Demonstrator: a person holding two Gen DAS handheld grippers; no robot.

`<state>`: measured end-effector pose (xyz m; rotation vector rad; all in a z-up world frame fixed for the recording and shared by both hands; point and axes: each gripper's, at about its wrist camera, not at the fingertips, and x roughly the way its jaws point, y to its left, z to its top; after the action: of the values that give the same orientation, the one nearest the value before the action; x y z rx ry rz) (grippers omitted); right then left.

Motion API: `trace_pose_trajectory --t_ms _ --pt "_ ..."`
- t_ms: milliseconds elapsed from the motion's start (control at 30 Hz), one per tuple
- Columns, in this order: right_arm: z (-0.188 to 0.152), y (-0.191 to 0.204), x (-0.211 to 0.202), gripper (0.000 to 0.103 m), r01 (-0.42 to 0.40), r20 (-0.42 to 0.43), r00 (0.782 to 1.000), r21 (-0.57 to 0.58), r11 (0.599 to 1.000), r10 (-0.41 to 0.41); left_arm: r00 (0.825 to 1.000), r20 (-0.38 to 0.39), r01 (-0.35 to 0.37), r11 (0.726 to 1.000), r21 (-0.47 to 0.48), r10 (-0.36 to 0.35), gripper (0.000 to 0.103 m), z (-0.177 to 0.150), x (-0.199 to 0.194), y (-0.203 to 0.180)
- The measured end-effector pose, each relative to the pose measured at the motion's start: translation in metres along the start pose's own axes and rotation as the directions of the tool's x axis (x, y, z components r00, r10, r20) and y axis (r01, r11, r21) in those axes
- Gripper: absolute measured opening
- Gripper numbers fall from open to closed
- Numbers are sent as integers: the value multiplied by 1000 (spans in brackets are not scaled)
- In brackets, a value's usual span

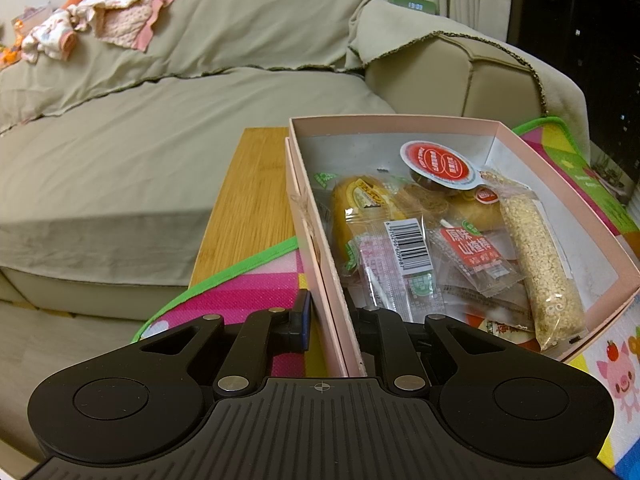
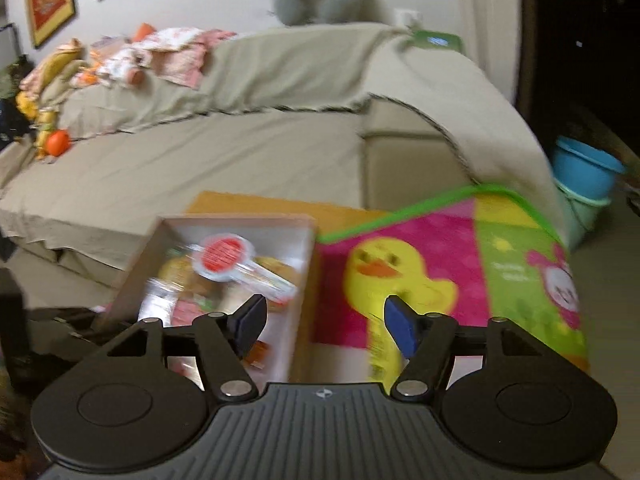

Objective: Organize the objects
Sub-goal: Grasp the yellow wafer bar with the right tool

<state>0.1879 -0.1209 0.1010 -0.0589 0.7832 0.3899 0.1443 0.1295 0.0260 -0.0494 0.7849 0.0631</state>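
Observation:
An open pink box (image 1: 400, 126) stands on a colourful play mat (image 1: 248, 292). Inside lie wrapped snacks: a red-lidded jelly cup (image 1: 438, 166), a long grain bar (image 1: 544, 264), a barcode packet (image 1: 404, 256), a red-labelled packet (image 1: 472, 252) and a yellow cake (image 1: 360, 200). My left gripper (image 1: 328, 312) is shut on the box's near left wall, one finger outside and one inside. The right wrist view is blurred. In it my right gripper (image 2: 324, 320) stands open above the box's right wall (image 2: 304, 280), with nothing held. The jelly cup (image 2: 222, 256) shows ahead of its left finger.
A wooden table top (image 1: 248, 200) lies under the mat, against a beige covered sofa (image 1: 140, 140). Clothes (image 1: 116, 12) are piled on the sofa's back at the left. The mat (image 2: 440, 248) spreads right of the box. Blue and green basins (image 2: 588, 176) stand on the floor at far right.

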Motion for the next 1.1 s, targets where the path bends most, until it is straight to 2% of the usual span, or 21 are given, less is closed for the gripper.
trace_pose_trajectory --t_ms 200,433,600,700,767,800,867,1100 --pt "-25 -29 25 66 70 -68 995 33 997 -67 1000 -2 -1 1000 1 1 16 0 0 1" --pt "-41 -25 59 63 118 -80 990 -24 993 -119 1000 -9 -15 1000 13 15 15 3 1 0" --pt "-38 -20 83 61 136 -79 987 -42 990 -139 1000 -12 -18 1000 19 18 15 4 2 -1" --pt "-34 -21 96 56 143 -89 985 -29 989 -146 1000 -12 -17 1000 19 17 15 4 2 -1" --pt "-34 -23 102 44 141 -103 985 -19 990 -142 1000 -12 -17 1000 20 17 15 4 2 -1" --pt "-34 -24 104 42 134 -109 985 -18 991 -135 1000 -12 -17 1000 19 17 15 4 2 -1" --pt "-36 -24 100 24 117 -111 987 -15 993 -118 1000 -12 -17 1000 18 17 15 4 2 -1" --pt "-50 -28 66 23 94 -117 988 -25 995 -96 1000 -8 -14 1000 14 14 15 4 2 0"
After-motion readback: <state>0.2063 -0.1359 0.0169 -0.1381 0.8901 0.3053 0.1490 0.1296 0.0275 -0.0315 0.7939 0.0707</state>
